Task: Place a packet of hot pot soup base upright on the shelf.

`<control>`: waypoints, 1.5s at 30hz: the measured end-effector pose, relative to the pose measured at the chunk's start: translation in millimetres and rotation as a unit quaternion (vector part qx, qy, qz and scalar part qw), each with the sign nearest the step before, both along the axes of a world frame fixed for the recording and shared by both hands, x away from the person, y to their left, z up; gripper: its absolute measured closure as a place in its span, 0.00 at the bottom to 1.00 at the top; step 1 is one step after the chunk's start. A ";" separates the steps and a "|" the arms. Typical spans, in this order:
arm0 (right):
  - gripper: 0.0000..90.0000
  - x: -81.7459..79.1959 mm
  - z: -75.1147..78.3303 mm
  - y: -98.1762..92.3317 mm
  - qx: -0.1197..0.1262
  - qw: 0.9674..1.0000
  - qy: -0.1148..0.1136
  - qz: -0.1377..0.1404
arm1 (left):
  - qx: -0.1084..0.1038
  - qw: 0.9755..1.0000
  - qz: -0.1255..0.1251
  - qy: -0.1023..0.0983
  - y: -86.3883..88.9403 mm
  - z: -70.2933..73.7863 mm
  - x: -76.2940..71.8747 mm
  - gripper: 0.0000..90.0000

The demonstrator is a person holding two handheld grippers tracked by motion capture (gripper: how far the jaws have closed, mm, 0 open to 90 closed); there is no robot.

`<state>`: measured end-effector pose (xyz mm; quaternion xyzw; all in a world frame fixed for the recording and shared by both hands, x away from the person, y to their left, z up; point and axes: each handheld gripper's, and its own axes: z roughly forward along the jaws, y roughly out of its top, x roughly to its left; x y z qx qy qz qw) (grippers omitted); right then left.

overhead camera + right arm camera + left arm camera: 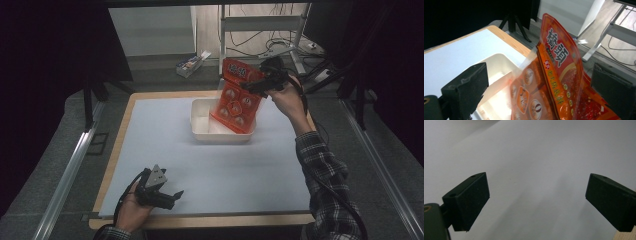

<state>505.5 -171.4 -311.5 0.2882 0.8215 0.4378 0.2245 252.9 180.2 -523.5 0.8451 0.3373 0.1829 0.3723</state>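
Orange packet [559, 82] between right claw [536, 85] jaws, ungripped, standing in white tub [200, 127].

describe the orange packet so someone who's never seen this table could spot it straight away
Start at the pale sheet covering the wooden table and go to its far side, where a white rectangular bin sits. The orange packet stands tilted with its lower end in that bin, by the right gripper. It is the one bright printed thing there, with bold dark characters on top.
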 end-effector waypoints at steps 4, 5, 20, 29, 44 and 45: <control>0.02 -8.4 1.5 -0.7 0.003 1.000 -0.001 0.011 | 0.003 1.000 -0.001 -0.001 -0.6 0.0 -0.2 0.06; 0.02 -10.6 1.0 -0.5 0.005 1.000 0.001 0.013 | 0.003 1.000 -0.001 -0.002 -0.7 0.1 -0.3 0.06; 0.02 -31.4 -28.6 -2.3 0.001 0.999 0.013 0.040 | 0.011 1.000 -0.004 -0.009 -0.8 0.8 -1.2 0.06; 0.02 -46.2 -47.7 -5.3 -0.007 0.999 0.006 0.052 | 0.016 1.000 -0.004 -0.011 -1.7 0.5 -1.6 0.06; 0.01 -68.8 -85.9 -13.4 0.029 0.998 0.038 0.051 | 0.024 1.000 -0.006 -0.013 -3.4 -0.4 -2.1 0.06; 0.01 -69.7 -88.9 -13.7 0.031 0.997 0.038 0.052 | 0.024 1.000 -0.006 -0.014 -3.5 -0.4 -2.0 0.06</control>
